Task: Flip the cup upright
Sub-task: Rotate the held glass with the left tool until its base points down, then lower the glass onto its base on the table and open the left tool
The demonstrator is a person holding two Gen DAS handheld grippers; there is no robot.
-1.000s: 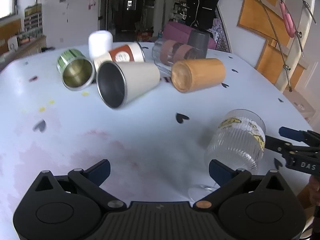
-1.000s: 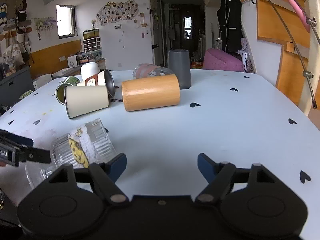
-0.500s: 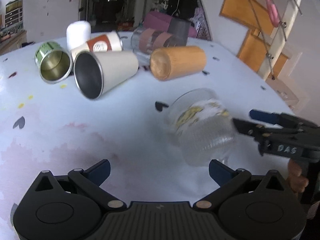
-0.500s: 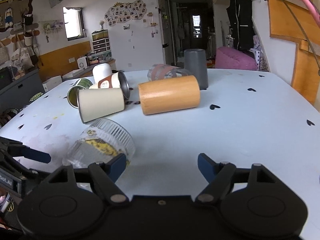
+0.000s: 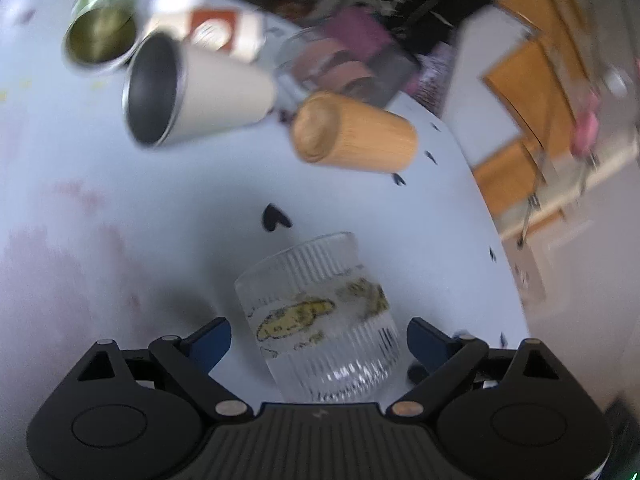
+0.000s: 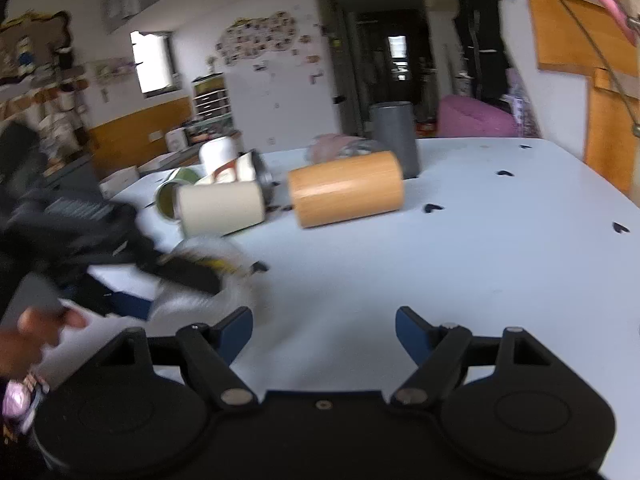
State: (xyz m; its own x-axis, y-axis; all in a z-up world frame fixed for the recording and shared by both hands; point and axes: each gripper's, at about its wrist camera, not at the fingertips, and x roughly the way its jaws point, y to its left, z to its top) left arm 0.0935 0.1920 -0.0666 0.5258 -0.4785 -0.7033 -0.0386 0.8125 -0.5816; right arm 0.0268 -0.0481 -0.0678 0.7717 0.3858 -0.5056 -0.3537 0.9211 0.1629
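White desk [image 5: 120, 208] fills the view, one wooden cup [image 5: 354, 138] and one cream steel cup [image 5: 200, 94] lying on their sides. One ribbed glass cup [image 5: 320, 320] sits tilted between the spread left claw [image 5: 319, 336], untouched. Right claw [image 6: 324, 326] gapes, holding nothing. Views blurred.

Lived-in home: photo wall [image 6: 260, 36], pink beanbag [image 6: 474, 118].
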